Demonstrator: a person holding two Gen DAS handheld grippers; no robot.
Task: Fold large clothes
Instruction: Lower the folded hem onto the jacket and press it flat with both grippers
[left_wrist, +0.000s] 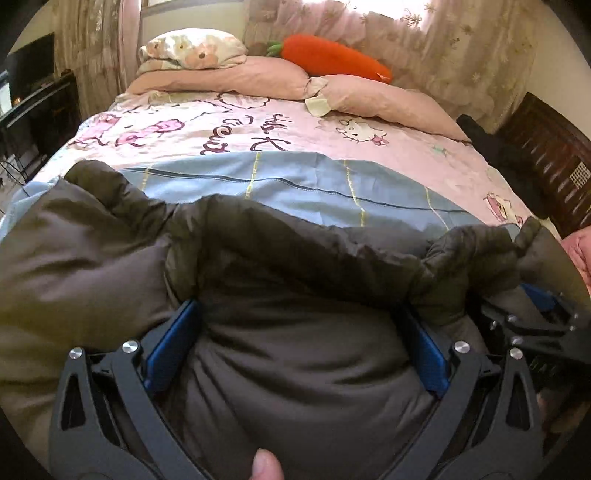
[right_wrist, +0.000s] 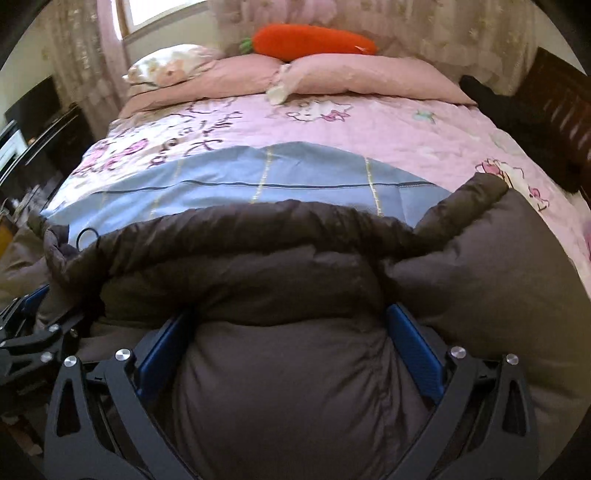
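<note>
I see a bed (left_wrist: 369, 147) under a pink cartoon-cat cover, floral curtains (left_wrist: 461, 44) behind its head edge, and dark furniture past its left edge. Two pink pillows (left_wrist: 236, 75) lie along the head edge with an orange carrot plush (left_wrist: 332, 59) on top and a bear-print pillow (left_wrist: 192, 48) at the head-left corner. A blue checked sheet (left_wrist: 295, 184) spans the middle of the bed. The dark grey-brown puffer jacket (left_wrist: 295, 350) is heaped along the foot edge, partly over that sheet. My left gripper (left_wrist: 299, 321) has its jaws spread wide around a thick bulge of jacket; the blue pads (left_wrist: 170, 350) press the fabric on both sides. My right gripper (right_wrist: 288, 325) does the same further toward the right edge, jaws wide around another padded fold. The two grippers sit just beside each other.
</note>
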